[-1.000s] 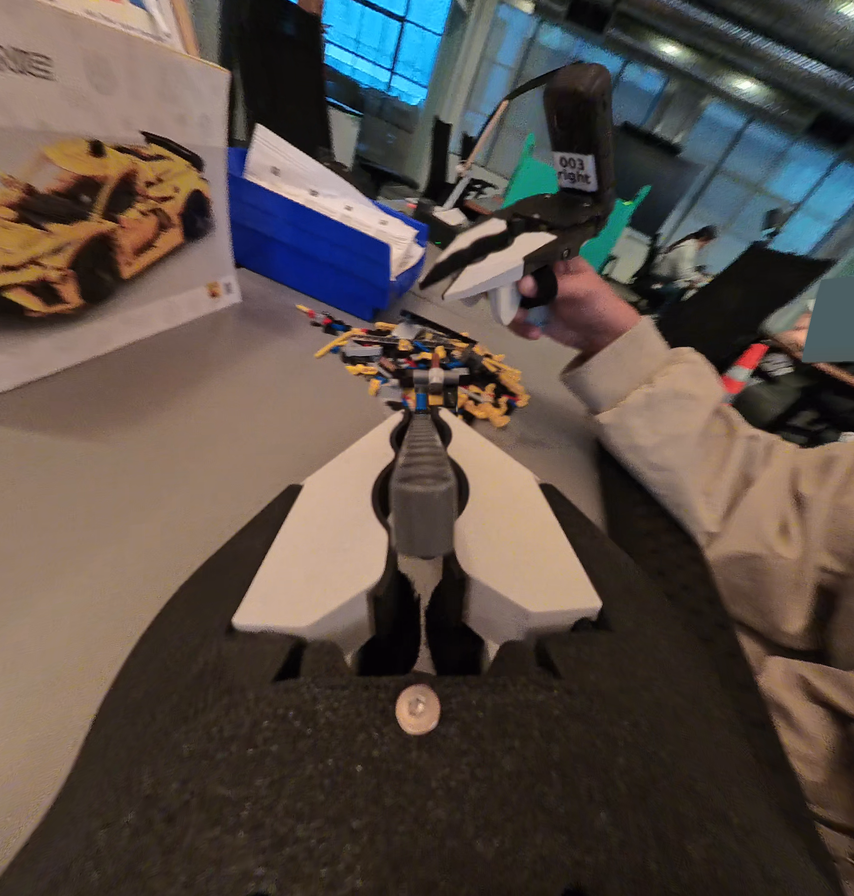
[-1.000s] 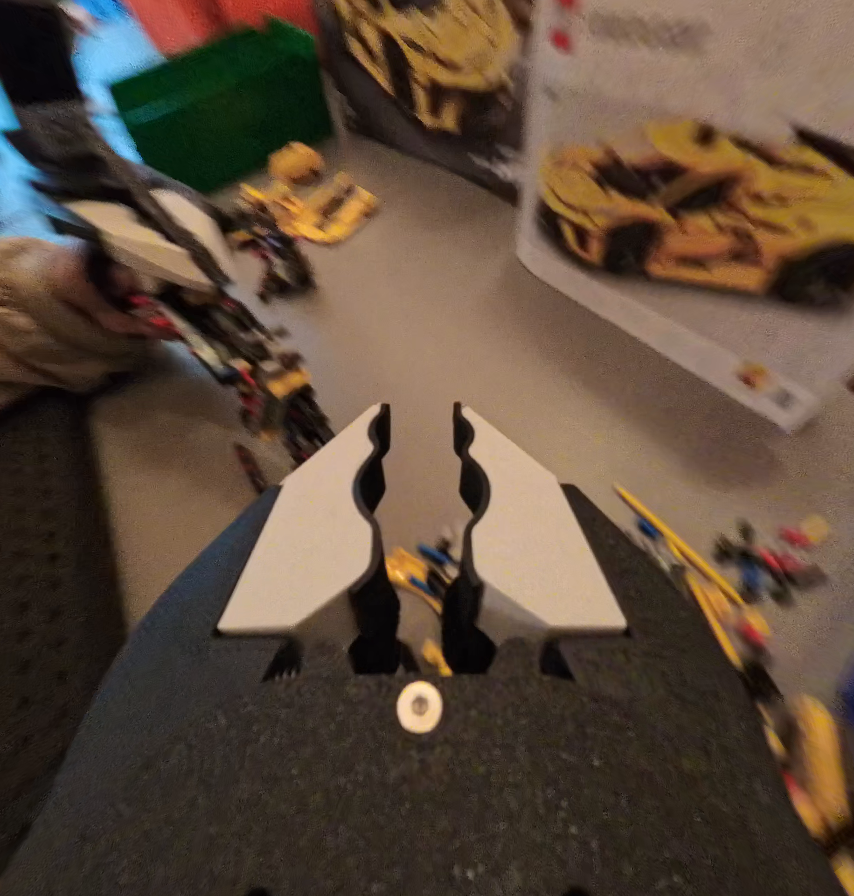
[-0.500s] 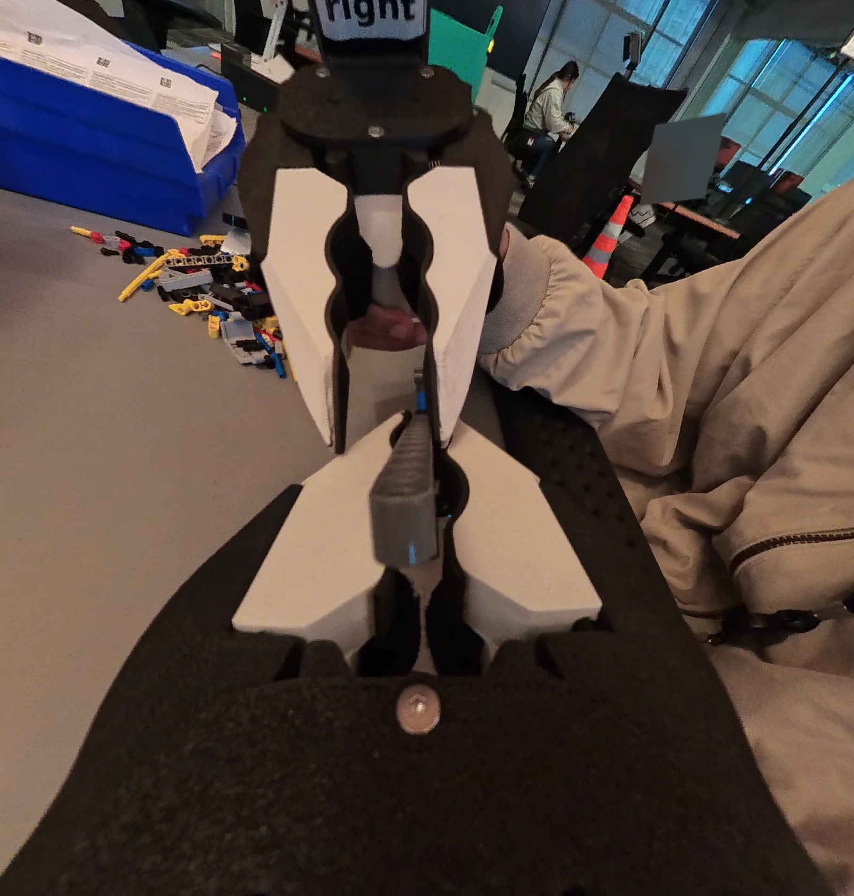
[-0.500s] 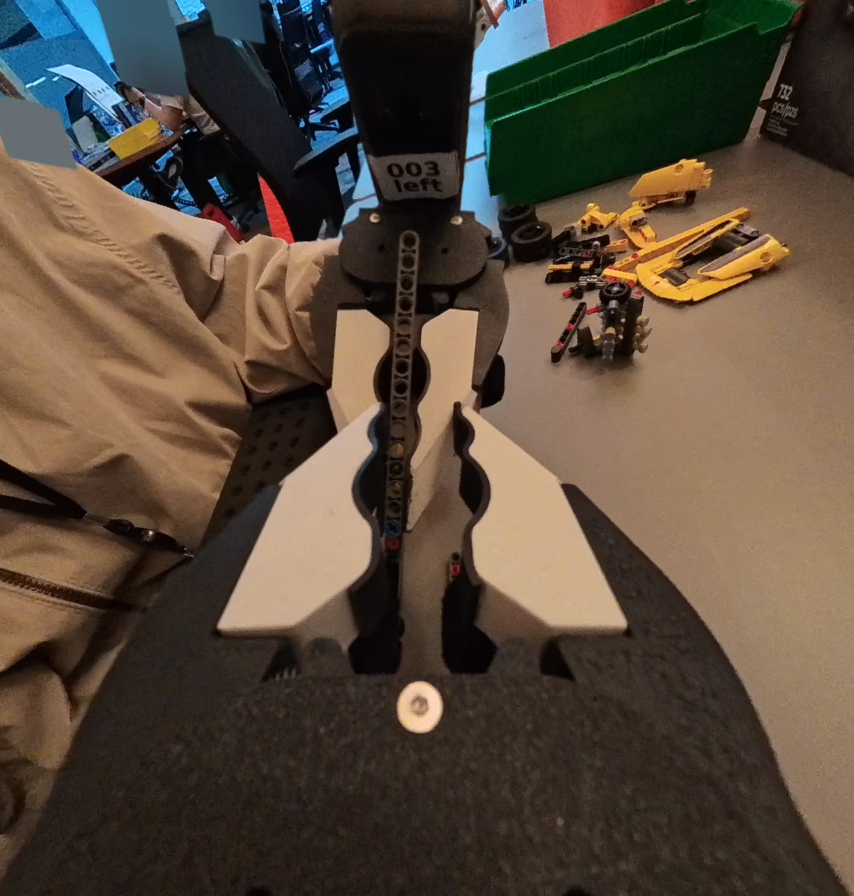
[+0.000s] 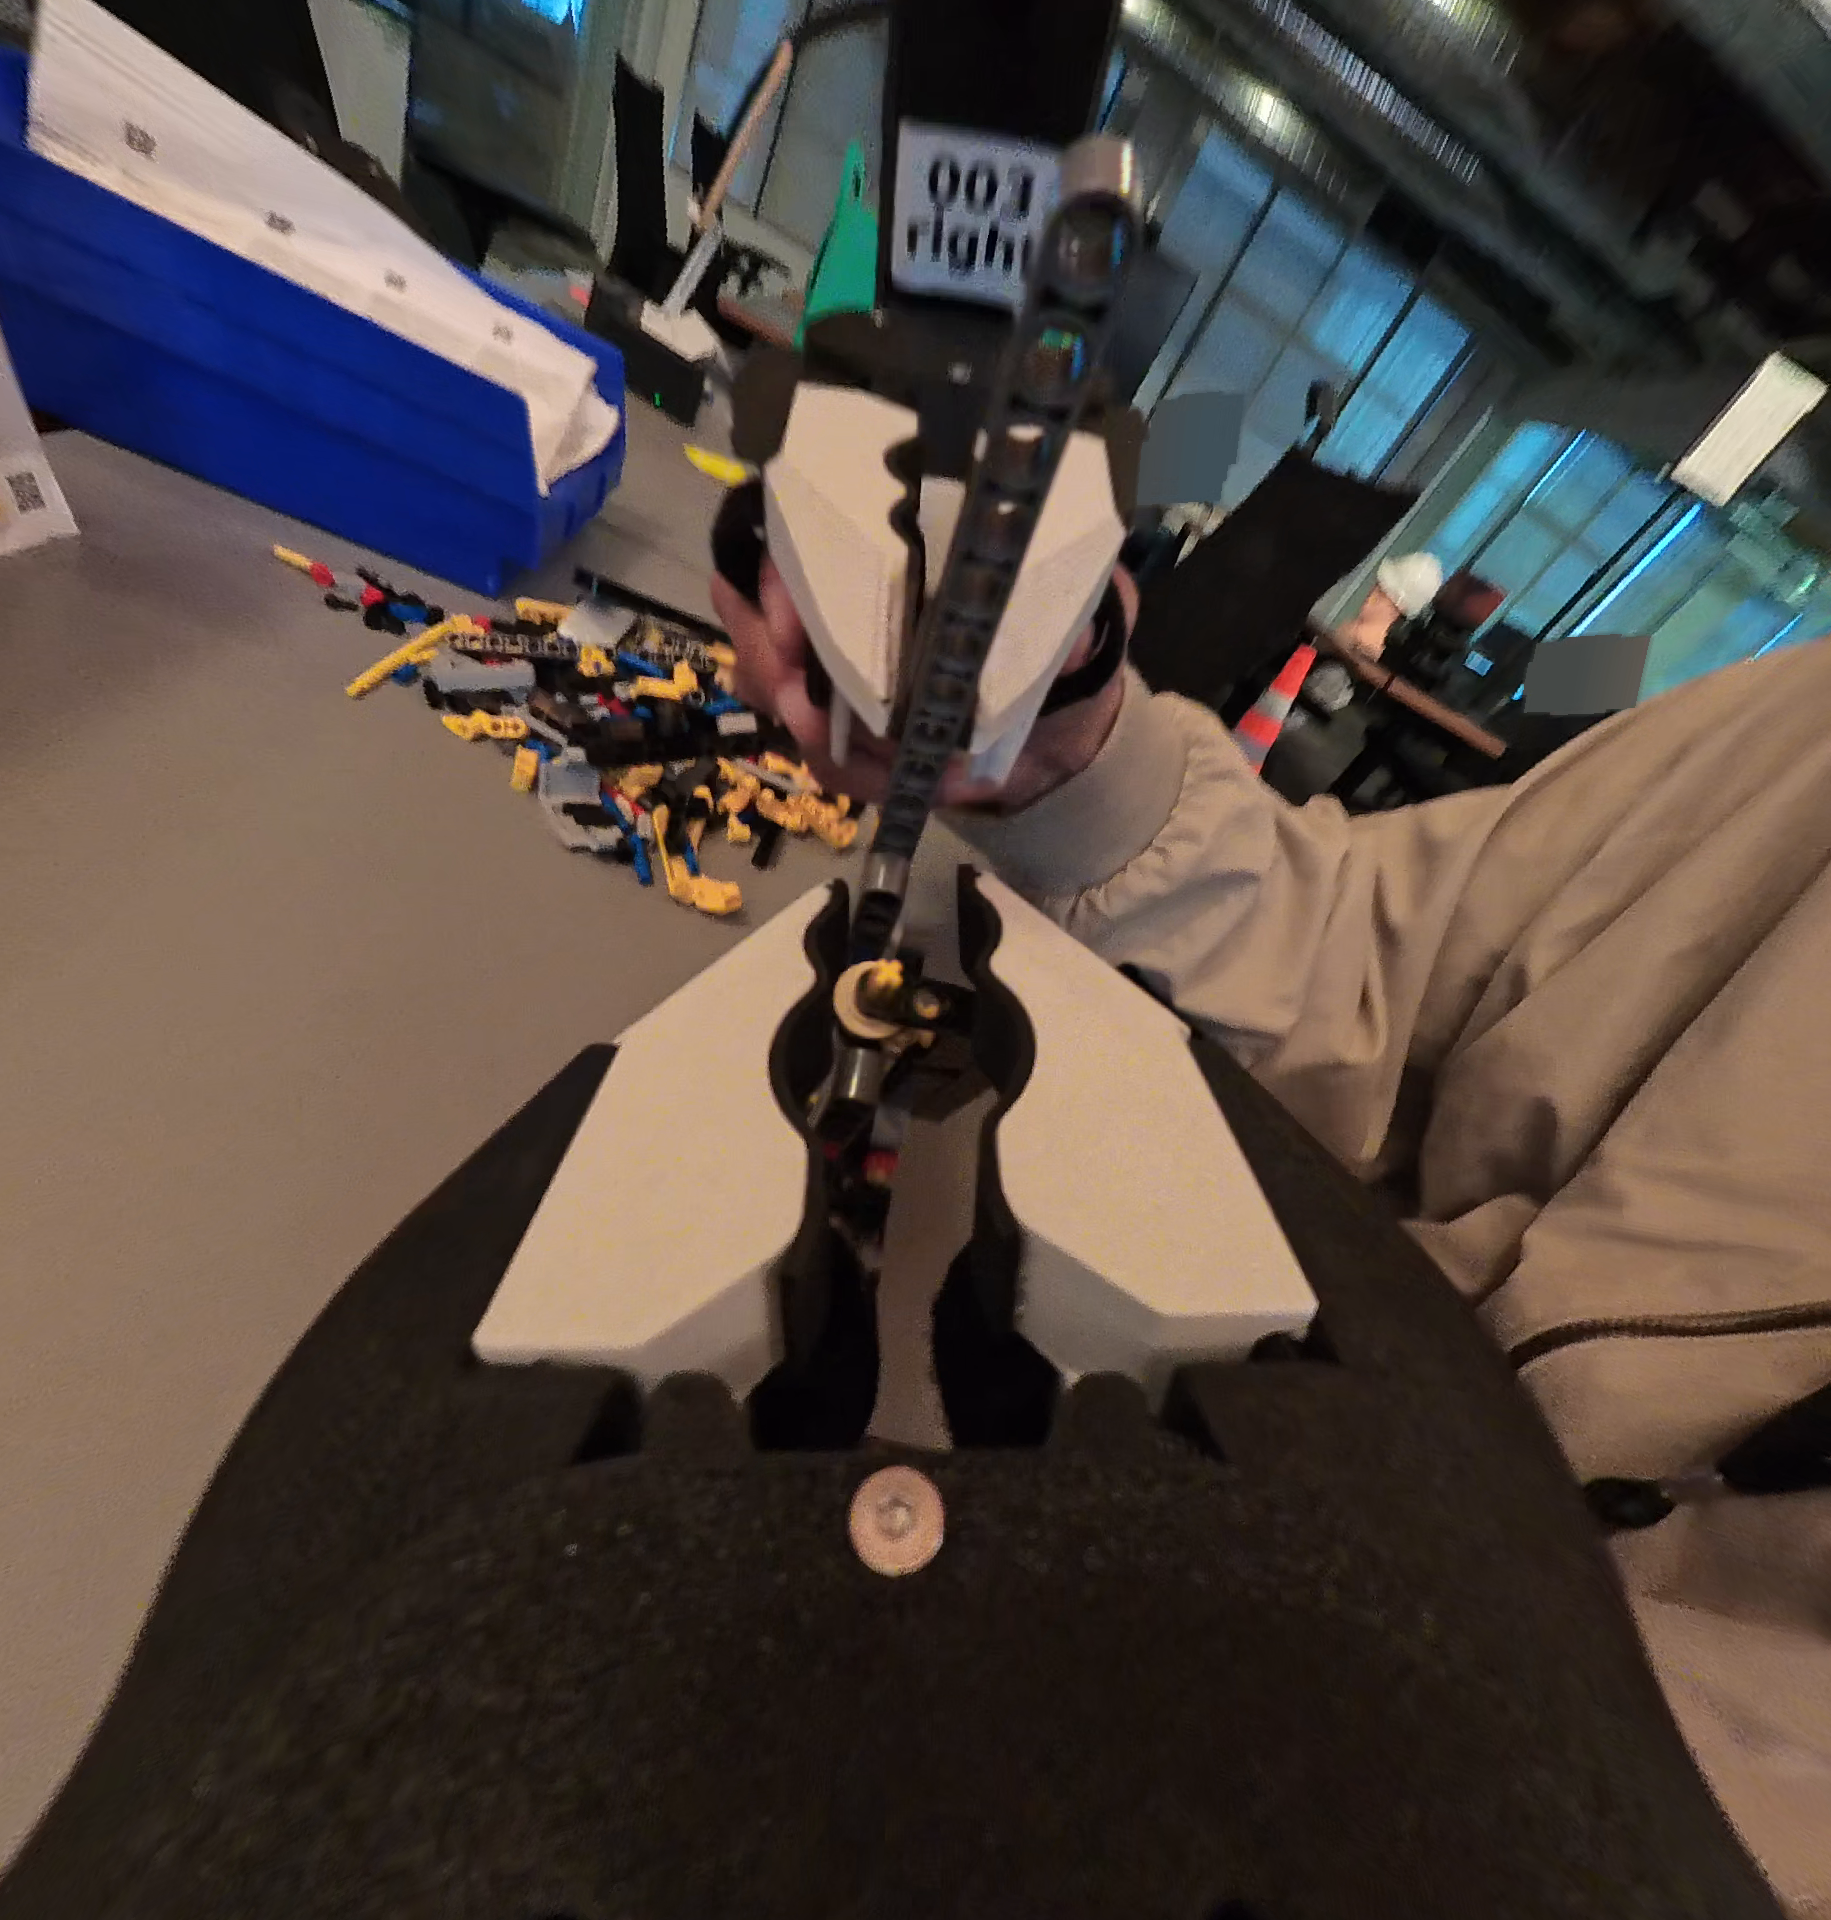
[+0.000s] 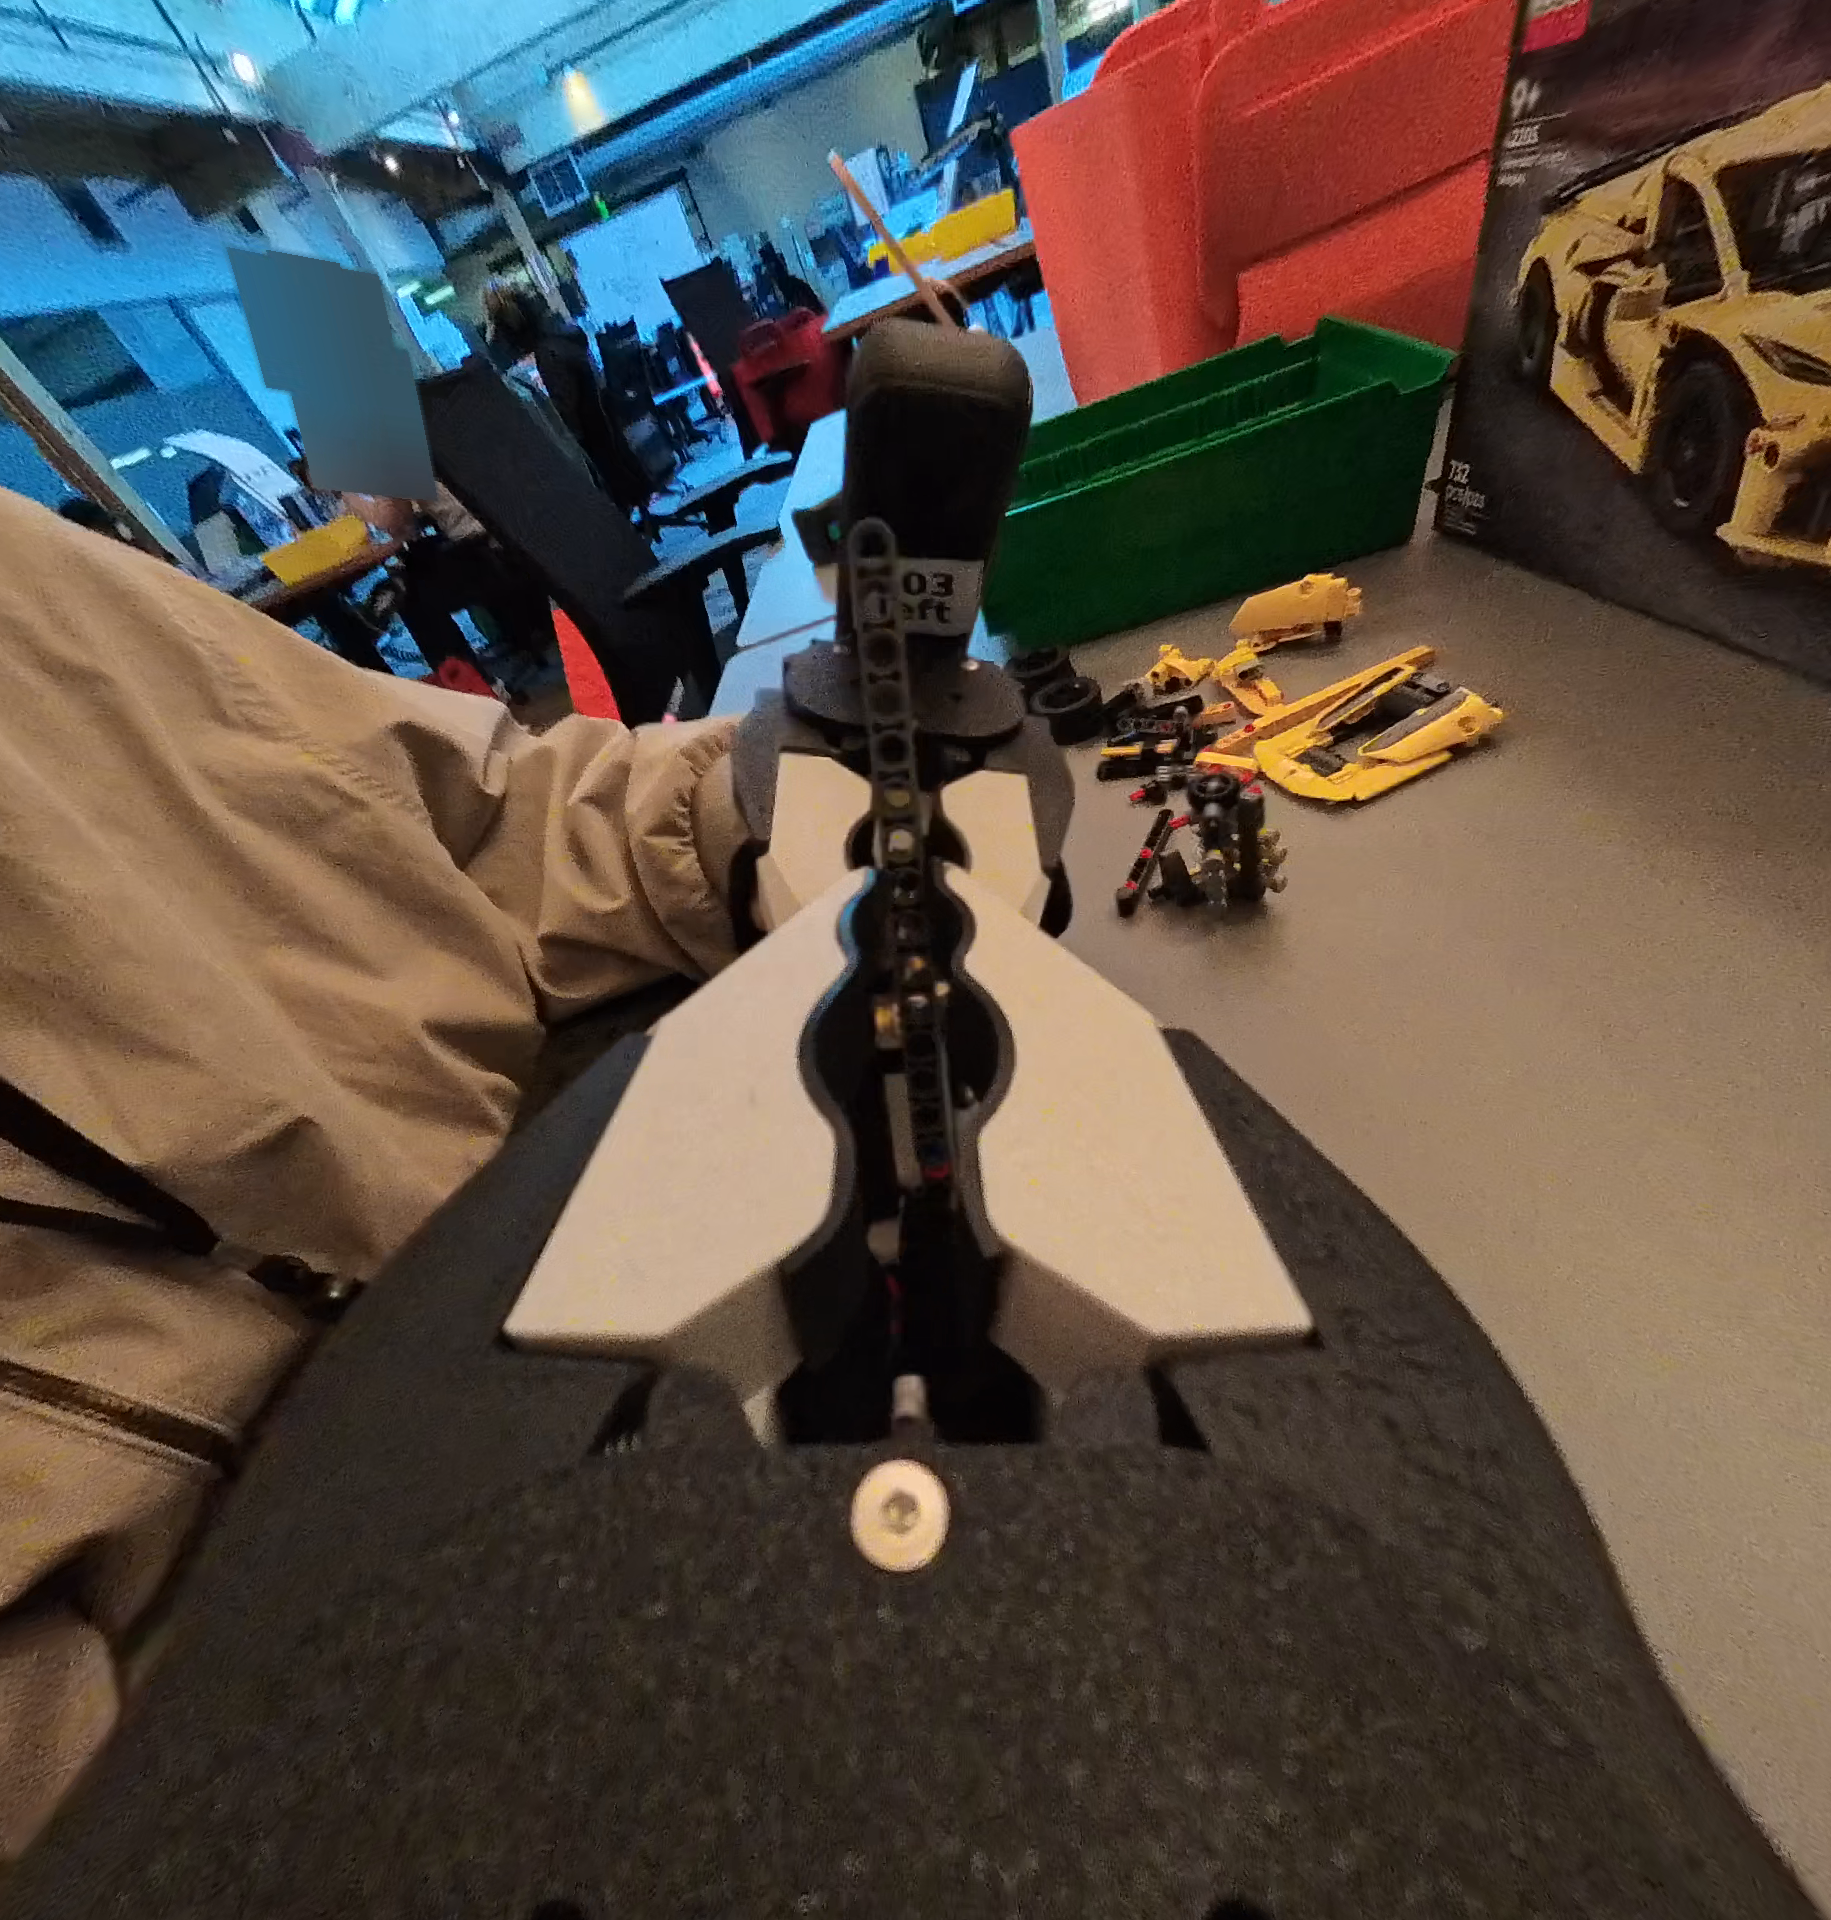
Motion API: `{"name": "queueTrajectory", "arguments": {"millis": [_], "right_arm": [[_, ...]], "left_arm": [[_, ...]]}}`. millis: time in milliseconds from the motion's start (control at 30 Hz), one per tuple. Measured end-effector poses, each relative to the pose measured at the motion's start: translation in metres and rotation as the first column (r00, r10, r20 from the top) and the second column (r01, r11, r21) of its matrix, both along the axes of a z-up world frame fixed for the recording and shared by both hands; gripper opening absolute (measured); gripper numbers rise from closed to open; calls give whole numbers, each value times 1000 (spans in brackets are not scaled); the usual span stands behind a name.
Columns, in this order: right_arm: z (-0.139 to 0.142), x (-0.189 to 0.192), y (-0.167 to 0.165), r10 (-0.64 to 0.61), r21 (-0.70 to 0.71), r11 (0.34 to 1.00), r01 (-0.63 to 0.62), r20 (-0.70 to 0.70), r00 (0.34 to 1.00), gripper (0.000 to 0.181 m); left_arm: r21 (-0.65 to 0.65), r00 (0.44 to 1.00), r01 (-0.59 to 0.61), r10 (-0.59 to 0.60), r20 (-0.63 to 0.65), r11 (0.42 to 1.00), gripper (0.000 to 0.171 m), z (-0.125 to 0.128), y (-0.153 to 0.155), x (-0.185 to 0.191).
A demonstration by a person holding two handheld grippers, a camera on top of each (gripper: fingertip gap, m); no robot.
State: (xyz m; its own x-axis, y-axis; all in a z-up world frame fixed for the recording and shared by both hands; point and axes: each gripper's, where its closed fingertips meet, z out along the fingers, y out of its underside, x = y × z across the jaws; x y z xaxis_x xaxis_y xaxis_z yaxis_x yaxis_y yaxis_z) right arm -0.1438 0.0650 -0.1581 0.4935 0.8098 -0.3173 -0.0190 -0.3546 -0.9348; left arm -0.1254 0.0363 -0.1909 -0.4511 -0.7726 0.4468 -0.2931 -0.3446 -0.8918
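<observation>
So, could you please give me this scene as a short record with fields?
left claw: jaws apart, one end of the bar and a small yellow-and-black piece between them
right claw: closed on the bar
bar: long, dark, with holes, spanning both claws
table: grey
loose parts: mixed pile by the blue bin
yellow panels: near the green bin
box: upright, pictures a yellow car

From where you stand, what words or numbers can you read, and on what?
I don't repeat wording; it stands on:
White sticker, right tongs' handle: readable.
Other white sticker, left tongs' handle: partly hidden by a beam.
Car box: print, small.
Papers in blue bin: blurred.
</observation>
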Motion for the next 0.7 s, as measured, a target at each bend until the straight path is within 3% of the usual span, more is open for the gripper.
{"name": "queueTrajectory", "arguments": {"millis": [200, 400, 633, 700], "right_arm": [[-5, -3, 0, -12, -31, 999, 12, 8, 1000, 6], [-1, 6, -1, -35, -25, 999, 35, -18, 999, 6], [-4, 2, -2, -30, -16, 999, 30, -10, 999, 6], [-13, -2, -10, 23, -18, 1000, -22, 34, 999, 20]], "left_arm": [[34, 1000, 15, -16, 15, 999, 12, 0, -1, -3], [-34, 1000, 7, -6, 27, 999, 8, 5, 10, -7], [142, 999, -11, 4, 51, 990, 7, 3, 8, -12], [161, 997, -41, 31, 67, 986, 7, 5, 11, -12]]}}
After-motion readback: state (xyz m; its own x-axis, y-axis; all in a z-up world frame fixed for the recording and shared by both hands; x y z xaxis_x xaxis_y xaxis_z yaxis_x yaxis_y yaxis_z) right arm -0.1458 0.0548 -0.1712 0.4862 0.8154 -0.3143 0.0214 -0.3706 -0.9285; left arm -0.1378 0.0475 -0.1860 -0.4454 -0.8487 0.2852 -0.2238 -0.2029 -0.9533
